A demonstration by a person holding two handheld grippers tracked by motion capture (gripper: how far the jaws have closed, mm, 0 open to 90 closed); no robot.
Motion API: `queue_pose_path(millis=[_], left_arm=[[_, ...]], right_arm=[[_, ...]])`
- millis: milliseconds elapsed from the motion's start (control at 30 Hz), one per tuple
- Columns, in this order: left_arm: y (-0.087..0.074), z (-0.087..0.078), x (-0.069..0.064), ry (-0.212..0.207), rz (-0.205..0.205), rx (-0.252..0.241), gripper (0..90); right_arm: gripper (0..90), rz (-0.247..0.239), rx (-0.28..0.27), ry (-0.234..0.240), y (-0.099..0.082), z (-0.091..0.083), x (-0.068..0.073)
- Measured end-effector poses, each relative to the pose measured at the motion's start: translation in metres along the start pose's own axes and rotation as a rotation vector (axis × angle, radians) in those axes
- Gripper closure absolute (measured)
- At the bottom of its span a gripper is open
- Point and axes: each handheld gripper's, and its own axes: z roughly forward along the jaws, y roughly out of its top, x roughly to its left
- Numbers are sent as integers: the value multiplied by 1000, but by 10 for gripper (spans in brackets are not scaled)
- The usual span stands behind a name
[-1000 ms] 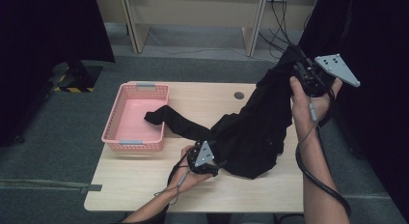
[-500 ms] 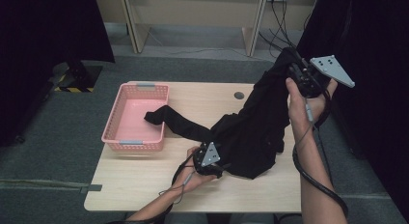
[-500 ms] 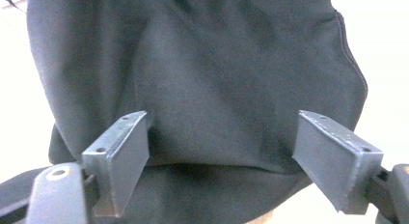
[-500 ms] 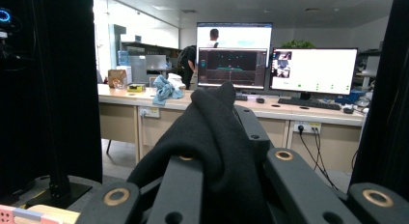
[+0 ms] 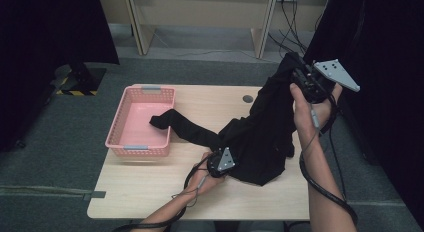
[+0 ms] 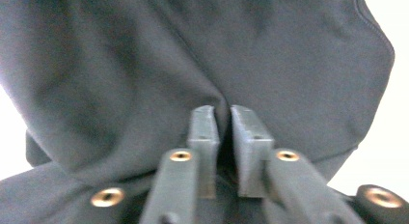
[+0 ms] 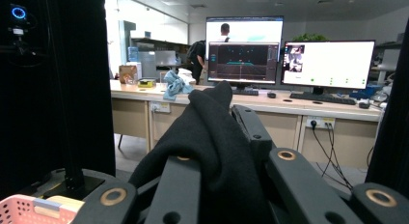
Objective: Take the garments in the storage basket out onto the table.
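Observation:
A black garment (image 5: 260,137) hangs from my right gripper (image 5: 295,69), which is raised over the table's far right edge and shut on the top fold (image 7: 212,137). The cloth drapes down onto the table (image 5: 150,192), and one sleeve (image 5: 167,121) reaches over the rim of the pink basket (image 5: 137,150). My left gripper (image 5: 232,166) is at the garment's lower left edge near the table front. Its jaws have just been closing, and they now pinch a fold of the dark fabric (image 6: 144,64) between the pads (image 6: 202,132).
The pink basket stands at the table's left, with only the sleeve end in it. A round cable hole (image 5: 248,98) sits near the far edge. Black curtains hang at both sides. Desks with monitors (image 7: 328,64) stand beyond the table.
My left gripper slid to the right into the garment's lower edge and its jaws closed on the fabric. The right gripper kept holding the top of the garment up.

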Motion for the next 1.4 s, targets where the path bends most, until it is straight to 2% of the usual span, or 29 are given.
queue_pose_path(millis=[133,233,300,367,500,700,867,1000,1133,1200,1233,1400], left_arm=[[6,-1,5,-20,-72,-44,874],[14,-8,14,-25,-166,-127,876],[21,-15,21,-19,-213,-191,877],[30,-23,27,-3,-229,-244,877],[47,-39,39,8,-292,-353,879],[79,-59,59,-9,-391,-501,878],[117,-72,70,-7,-376,-572,879],[152,-78,72,-14,-325,-603,879],[184,-78,68,-42,-286,-627,880],[197,-76,64,-63,-281,-641,880],[201,-75,63,-70,-284,-649,880],[226,-70,55,-89,-240,-653,882]], right_arm=[[793,4,8,6,-3,0,0],[792,14,12,8,-6,-1,-1],[787,18,18,8,-9,-2,-3],[784,23,24,10,-13,-2,-4],[774,33,36,12,-20,-3,-6],[750,45,74,18,-36,-5,-11],[738,54,127,23,-59,-7,-14],[730,76,161,28,-78,-8,-17],[717,100,184,30,-94,-10,-21],[713,120,190,30,-100,-12,-24],[712,129,192,28,-102,-13,-26],[697,151,199,34,-109,-19,-31]])
